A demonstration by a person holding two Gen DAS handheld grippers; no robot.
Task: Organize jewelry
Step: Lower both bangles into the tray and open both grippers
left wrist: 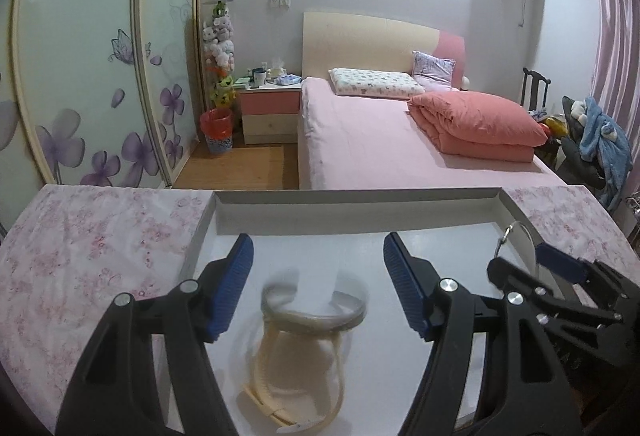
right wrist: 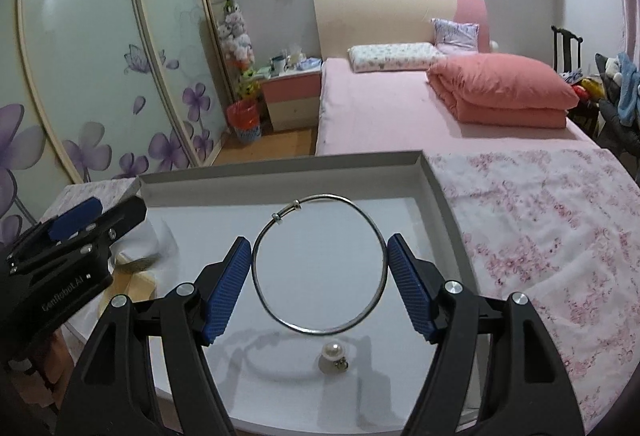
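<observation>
A thin silver bangle (right wrist: 320, 264) hangs above the white tray (right wrist: 280, 164), and my right gripper (right wrist: 320, 244) is shut on it, with a blue pad pressing each side. Its shadow falls on the tray floor beside a pearl earring (right wrist: 332, 350). My left gripper (left wrist: 319, 242) is open over the same tray (left wrist: 360, 196). Below it lie a blurred greyish bangle (left wrist: 314, 310) and a cream-coloured band (left wrist: 296, 376), neither touching the pads. The right gripper (left wrist: 520, 256) shows at the right of the left wrist view with the bangle (left wrist: 516, 236) edge-on. The left gripper (right wrist: 108, 212) shows at the left of the right wrist view.
The tray sits on a table with a pink floral cloth (right wrist: 540, 236), which shows on both sides (left wrist: 100, 256). Beyond the table's far edge are a pink bed (left wrist: 380, 140), a nightstand (left wrist: 270, 112) and flowered wardrobe doors (left wrist: 80, 76).
</observation>
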